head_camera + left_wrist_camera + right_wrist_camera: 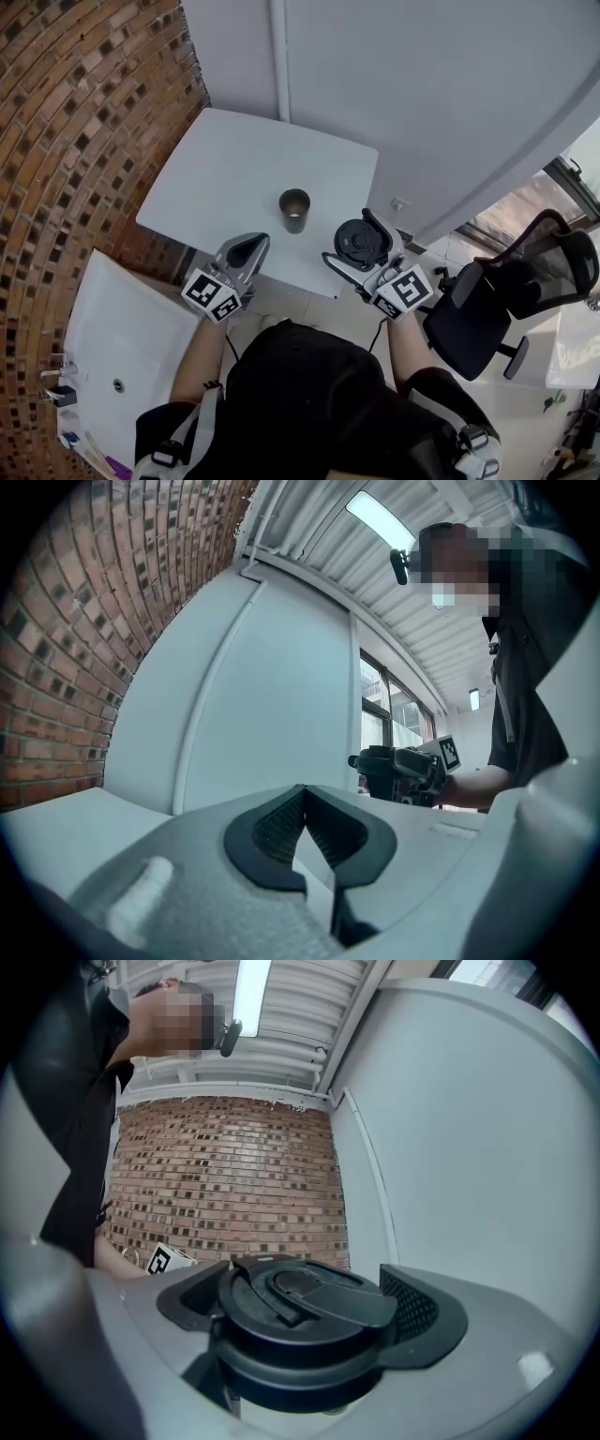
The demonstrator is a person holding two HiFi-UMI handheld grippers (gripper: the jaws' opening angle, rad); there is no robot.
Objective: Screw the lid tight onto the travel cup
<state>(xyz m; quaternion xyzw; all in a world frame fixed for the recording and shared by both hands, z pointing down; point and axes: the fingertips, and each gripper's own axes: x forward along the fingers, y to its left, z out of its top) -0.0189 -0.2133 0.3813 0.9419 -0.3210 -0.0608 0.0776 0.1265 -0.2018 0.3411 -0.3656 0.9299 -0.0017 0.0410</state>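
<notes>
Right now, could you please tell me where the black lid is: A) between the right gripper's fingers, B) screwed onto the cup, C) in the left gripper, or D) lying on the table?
A: the right gripper is clamped on the lid, while the cup stands open on the table.

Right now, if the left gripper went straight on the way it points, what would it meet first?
Probably the pale wall panel beyond the table; the shut left gripper aims at it with nothing between. The cup seems off that line, though depth is unclear.
</notes>
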